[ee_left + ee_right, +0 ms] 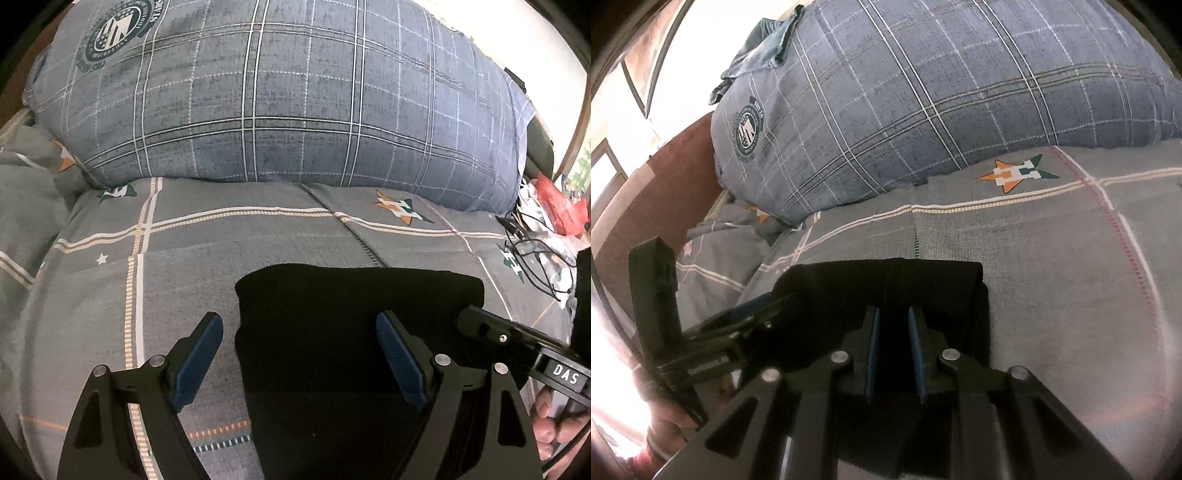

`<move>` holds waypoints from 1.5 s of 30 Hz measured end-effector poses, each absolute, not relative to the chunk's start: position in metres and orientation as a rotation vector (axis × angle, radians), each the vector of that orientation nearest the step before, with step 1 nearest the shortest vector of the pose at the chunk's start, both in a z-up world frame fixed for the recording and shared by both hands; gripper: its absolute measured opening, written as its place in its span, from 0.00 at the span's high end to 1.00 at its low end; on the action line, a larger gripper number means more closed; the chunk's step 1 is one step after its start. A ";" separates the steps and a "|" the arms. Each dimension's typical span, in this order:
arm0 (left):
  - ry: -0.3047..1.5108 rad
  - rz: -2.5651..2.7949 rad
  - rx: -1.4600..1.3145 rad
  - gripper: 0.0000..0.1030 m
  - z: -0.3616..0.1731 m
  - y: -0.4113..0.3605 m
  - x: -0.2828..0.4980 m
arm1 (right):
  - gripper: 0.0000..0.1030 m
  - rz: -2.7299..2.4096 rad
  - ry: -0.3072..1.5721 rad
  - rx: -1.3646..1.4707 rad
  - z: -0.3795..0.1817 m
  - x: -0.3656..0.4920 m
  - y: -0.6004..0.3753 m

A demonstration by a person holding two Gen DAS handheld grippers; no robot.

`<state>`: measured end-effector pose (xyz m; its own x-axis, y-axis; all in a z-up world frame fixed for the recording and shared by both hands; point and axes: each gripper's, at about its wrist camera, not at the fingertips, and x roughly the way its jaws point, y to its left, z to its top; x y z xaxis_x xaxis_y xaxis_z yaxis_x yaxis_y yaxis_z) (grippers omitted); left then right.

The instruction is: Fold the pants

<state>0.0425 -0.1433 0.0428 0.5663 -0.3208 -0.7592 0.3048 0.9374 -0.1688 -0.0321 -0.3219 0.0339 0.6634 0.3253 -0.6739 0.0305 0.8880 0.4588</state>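
The black pants [332, 325] lie folded into a compact rectangle on the grey checked bed cover [184, 266]. My left gripper [300, 325] is open just above the pants' left edge, with one blue pad [199, 362] over the cover and the other over the cloth. In the right wrist view the pants [849, 288] show as a dark block. My right gripper [893, 321] has its jaws close together with black fabric between the pads, at the pants' near right part. The right gripper also shows at the right of the left wrist view [517, 343].
A large blue plaid pillow [277, 92] lies across the bed behind the pants. Cables and a red bag [554, 214] clutter the bed's right side. A crumpled blue cloth [764, 48] sits on the pillow's far end. A dark red wall [657, 192] borders the bed's left side.
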 end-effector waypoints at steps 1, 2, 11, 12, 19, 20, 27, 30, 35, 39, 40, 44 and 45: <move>0.895 -0.367 -0.019 0.17 0.045 -0.143 0.041 | 0.77 0.170 0.834 0.452 0.037 -0.035 -0.321; 0.892 -0.367 -0.017 0.17 0.046 -0.142 0.039 | 0.72 0.166 0.830 0.437 0.042 -0.039 -0.319; 0.876 -0.380 -0.038 0.17 0.061 -0.127 0.009 | 0.59 0.155 0.819 0.322 0.064 -0.080 -0.306; 0.880 -0.385 -0.043 0.17 0.061 -0.125 0.005 | 0.59 0.153 0.821 0.318 0.064 -0.082 -0.306; 0.907 -0.404 -0.046 0.17 0.057 -0.122 -0.015 | 0.59 0.139 0.845 0.309 0.056 -0.093 -0.303; 0.912 -0.405 -0.045 0.17 0.056 -0.122 -0.016 | 0.59 0.135 0.855 0.309 0.054 -0.092 -0.303; 0.951 -0.400 -0.041 0.15 0.041 -0.129 -0.017 | 0.60 0.133 0.874 0.324 0.041 -0.092 -0.305; 0.951 -0.395 -0.047 0.14 0.040 -0.129 -0.015 | 0.60 0.132 0.874 0.320 0.041 -0.092 -0.304; 0.948 -0.400 -0.045 0.14 0.042 -0.128 -0.014 | 0.59 0.134 0.876 0.347 0.044 -0.092 -0.306; 0.939 -0.401 -0.057 0.14 0.048 -0.119 -0.016 | 0.54 0.130 0.863 0.398 0.050 -0.095 -0.315; 0.939 -0.402 -0.066 0.14 0.049 -0.116 -0.016 | 0.51 0.138 0.862 0.423 0.051 -0.097 -0.319; 0.945 -0.395 -0.116 0.13 0.054 -0.099 -0.013 | 0.43 0.166 0.871 0.515 0.048 -0.105 -0.332; 0.947 -0.385 -0.132 0.12 0.054 -0.093 -0.012 | 0.41 0.173 0.879 0.545 0.045 -0.108 -0.336</move>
